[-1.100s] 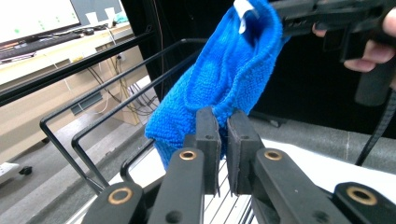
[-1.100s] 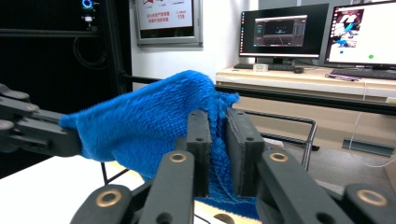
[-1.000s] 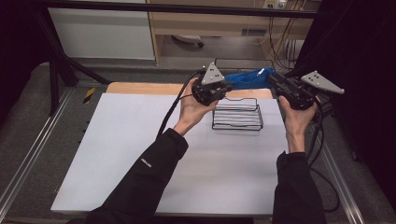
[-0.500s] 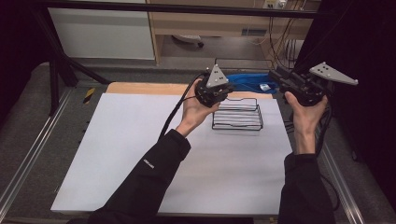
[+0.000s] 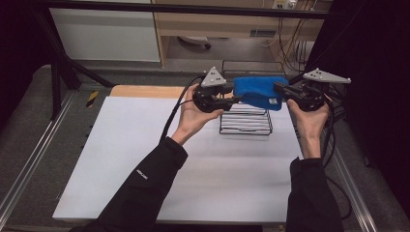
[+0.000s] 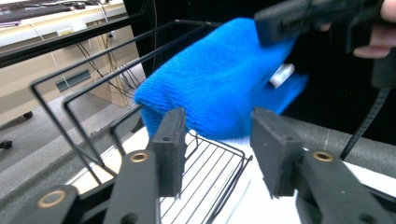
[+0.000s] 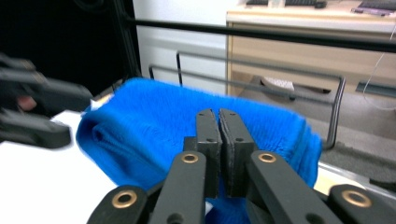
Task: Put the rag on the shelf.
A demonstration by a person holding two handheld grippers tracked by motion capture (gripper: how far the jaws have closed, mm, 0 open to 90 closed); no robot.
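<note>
White label (image 6: 281, 74) on blue towel (image 6: 219, 88), left gripper view

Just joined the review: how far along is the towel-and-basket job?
Done: the blue towel is folded and lifted off the table. In hand: the right claw is shut on it, while the left claw has just been opening, its jaws clear of the towel. Left: lowering it into the wire basket beneath, probably.

High view overhead, facing forward-down; gripper views close, sharing blue towel (image 6: 219, 79).
</note>
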